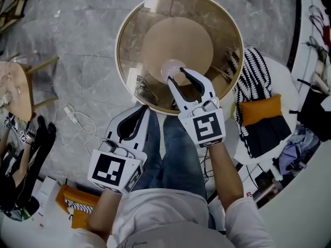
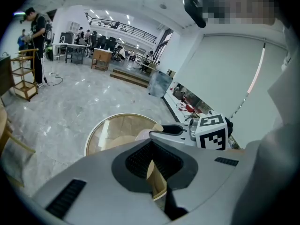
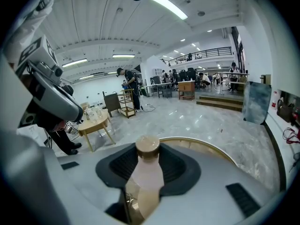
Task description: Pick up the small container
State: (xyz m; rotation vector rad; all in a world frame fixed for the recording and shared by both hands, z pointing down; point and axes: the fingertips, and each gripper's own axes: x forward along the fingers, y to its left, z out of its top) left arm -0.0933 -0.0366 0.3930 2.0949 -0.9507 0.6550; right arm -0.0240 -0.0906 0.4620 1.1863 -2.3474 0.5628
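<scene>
Your right gripper (image 1: pixel 176 75): jaws pinching small container (image 3: pixel 147 175), pale body, tan cap, over round glass table (image 1: pixel 130 37). Your left gripper (image 1: pixel 140 114): jaws pressed together, nothing between.

**An open-plan lab hall**

I am in a wide hall with a polished grey stone floor (image 3: pixel 211 123) and long strip lights (image 3: pixel 168 6) on a white ceiling. Far off, people sit and stand at desks (image 3: pixel 187 86) under a railed mezzanine (image 3: pixel 206 53). Low steps (image 3: pixel 225 103), a loose cable (image 1: pixel 83 120) on the floor and a small wooden table (image 3: pixel 96 123) mark it as a shared workspace.
</scene>
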